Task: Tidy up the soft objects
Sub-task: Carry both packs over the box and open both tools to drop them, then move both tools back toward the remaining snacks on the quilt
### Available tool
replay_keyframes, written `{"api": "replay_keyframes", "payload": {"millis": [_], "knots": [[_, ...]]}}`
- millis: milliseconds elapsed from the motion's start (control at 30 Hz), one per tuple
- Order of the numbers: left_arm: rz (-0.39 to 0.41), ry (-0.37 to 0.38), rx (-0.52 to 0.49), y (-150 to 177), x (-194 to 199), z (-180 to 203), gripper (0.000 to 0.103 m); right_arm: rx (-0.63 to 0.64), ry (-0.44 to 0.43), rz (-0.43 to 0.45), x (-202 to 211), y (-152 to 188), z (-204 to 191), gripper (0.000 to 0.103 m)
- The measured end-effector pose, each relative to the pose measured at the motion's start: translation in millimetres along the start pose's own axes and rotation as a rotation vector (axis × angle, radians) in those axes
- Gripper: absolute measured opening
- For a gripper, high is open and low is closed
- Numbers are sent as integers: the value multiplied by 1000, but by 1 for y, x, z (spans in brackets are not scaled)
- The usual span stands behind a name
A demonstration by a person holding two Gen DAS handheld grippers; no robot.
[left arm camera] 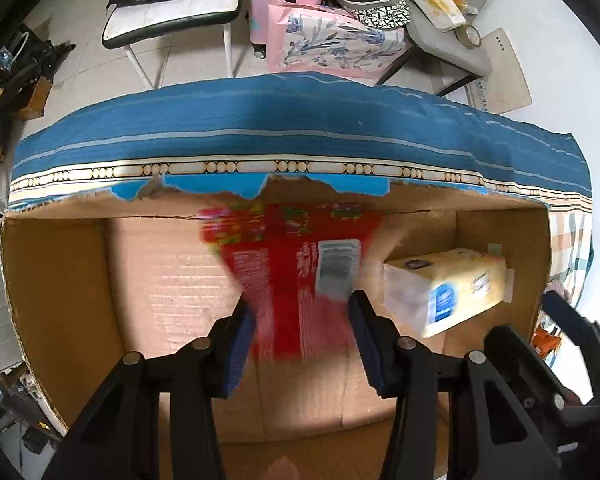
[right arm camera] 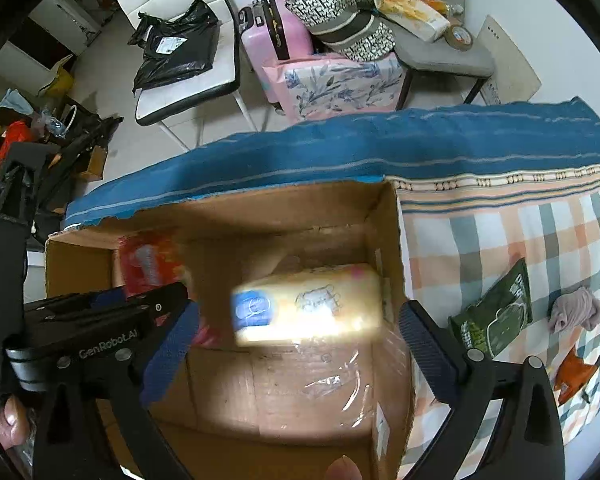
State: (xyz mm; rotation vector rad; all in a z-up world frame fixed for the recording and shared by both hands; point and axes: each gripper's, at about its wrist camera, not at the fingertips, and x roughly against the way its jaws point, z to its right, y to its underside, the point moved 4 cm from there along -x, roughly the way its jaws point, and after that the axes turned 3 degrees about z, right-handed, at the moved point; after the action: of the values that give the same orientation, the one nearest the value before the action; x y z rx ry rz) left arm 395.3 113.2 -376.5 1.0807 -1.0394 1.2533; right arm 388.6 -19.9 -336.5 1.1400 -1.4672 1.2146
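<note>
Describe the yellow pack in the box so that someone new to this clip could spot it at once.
Find the open cardboard box on the blue-edged cloth. Inside, at the end nearest the checked cloth, lies a pale yellow tissue pack with a blue oval label at one end. Its neighbour in the box is a red pack.

Motion blur smears the red packet and its label beyond reading, the yellow tissue pack blurs too, and the cardboard box runs off the bottom edge.
</note>
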Motion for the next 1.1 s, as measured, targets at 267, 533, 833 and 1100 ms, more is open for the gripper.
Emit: {"api": "replay_keyframes", "payload": {"millis": [267, 533, 833, 1100], "knots": [[51, -55, -17, 7, 12, -9, 90, 58, 36, -3, 12, 11, -3, 103], [141, -84, 13, 41, 44, -26, 99, 97, 41, -26, 30, 47, -6, 103], [268, -79, 10, 99, 96, -22, 99, 136, 29, 51, 75, 90, -14, 103], [360, -103, 4, 145, 145, -10, 99, 139, -20, 118, 127, 123, -18, 103]]}}
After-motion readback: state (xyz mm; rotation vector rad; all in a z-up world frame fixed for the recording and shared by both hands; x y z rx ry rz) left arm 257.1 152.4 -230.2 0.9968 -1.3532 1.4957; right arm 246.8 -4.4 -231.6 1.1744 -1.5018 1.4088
